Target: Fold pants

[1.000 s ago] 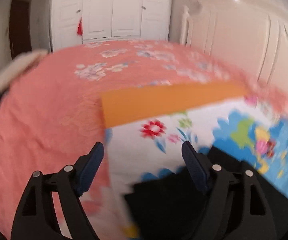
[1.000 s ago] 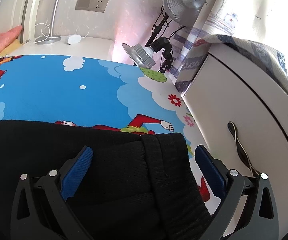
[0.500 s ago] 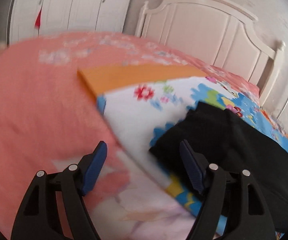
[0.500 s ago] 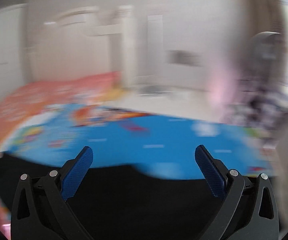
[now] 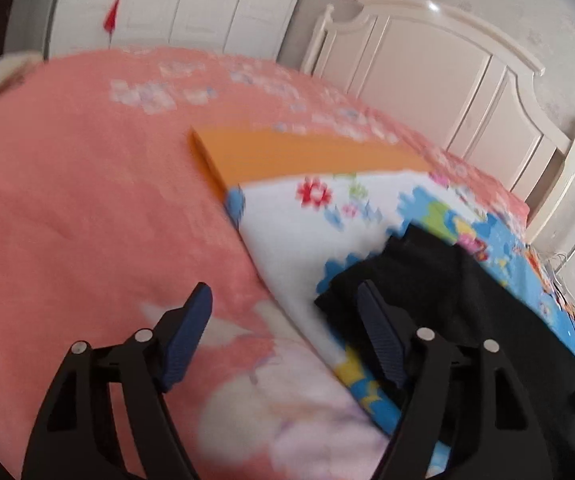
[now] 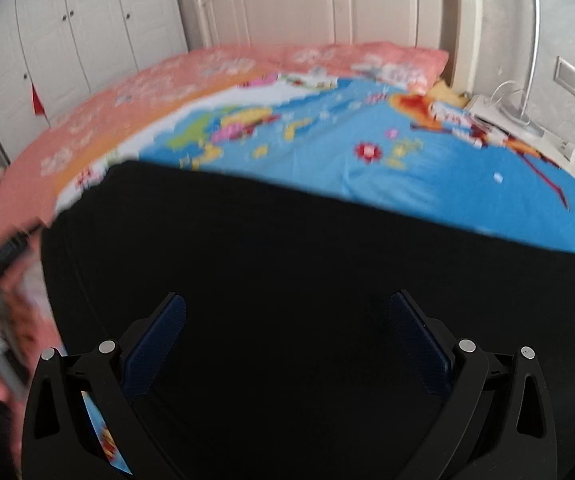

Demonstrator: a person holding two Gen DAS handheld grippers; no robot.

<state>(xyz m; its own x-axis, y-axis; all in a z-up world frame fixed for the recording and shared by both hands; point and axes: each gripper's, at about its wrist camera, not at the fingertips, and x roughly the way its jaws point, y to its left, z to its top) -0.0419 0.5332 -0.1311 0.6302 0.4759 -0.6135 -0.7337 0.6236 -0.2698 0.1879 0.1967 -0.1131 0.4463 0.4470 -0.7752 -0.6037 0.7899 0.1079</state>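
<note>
Black pants [image 6: 287, 240] lie flat on a blue cartoon sheet [image 6: 367, 176] on the bed. My right gripper [image 6: 287, 312] hovers over the middle of the pants, open, its blue pads wide apart with only the flat cloth below them. In the left wrist view the pants [image 5: 447, 292] show one corner at the sheet's edge. My left gripper [image 5: 283, 304] is just left of that corner, its jaws closing, with only bedding between them. Its right fingertip [image 5: 371, 308] overlaps the pants' corner. At the left edge of the right wrist view the left gripper [image 6: 3, 256] is a dark blur with a hand.
The pink floral bedspread [image 5: 67, 200] covers the left part of the bed, and the sheet's orange border [image 5: 307, 156] lies on it. A white headboard [image 6: 347, 4] and wardrobe [image 6: 67, 40] stand behind. A bedside top with a lamp and cables [image 6: 523, 120] is at the far right.
The right wrist view swung from the fan and cabinet side round to the headboard, now over the middle of the pants. The left gripper turned right, bringing the pants' corner beside its right finger.
</note>
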